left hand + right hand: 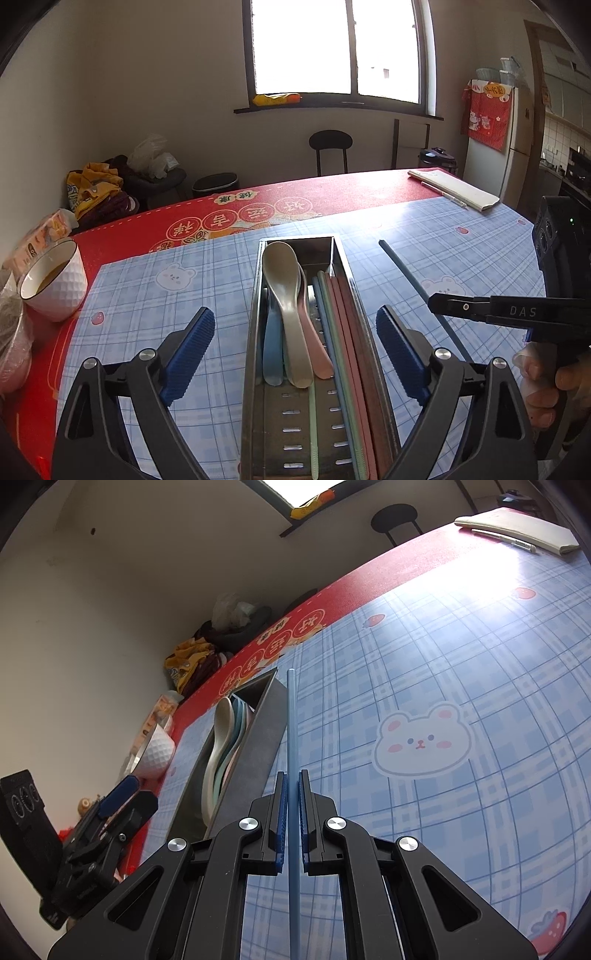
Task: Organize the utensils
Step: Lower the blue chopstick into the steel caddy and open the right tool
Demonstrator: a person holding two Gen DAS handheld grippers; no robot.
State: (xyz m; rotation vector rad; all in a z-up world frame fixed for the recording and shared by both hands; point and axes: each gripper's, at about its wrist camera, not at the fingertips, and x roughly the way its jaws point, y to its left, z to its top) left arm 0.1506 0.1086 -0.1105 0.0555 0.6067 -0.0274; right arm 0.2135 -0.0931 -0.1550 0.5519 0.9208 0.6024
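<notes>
A long steel utensil box (255,295) lies on the blue checked mat. It holds a beige spoon (284,280), a pink and a blue spoon, and several coloured chopsticks (345,332) along its right side. My left gripper (295,328) is open, its blue pads on either side of the box. My right gripper (291,779) is shut on a blue chopstick (291,723), held just right of the box (258,738). The chopstick (402,269) and the right gripper (461,308) also show in the left wrist view.
A white bowl (55,284) and wrapped items stand at the table's left edge. A folded white cloth (458,188) with a pen lies at the far right. The table has a red cloth (332,192) under the blue mat (443,664). A stool stands beyond the table.
</notes>
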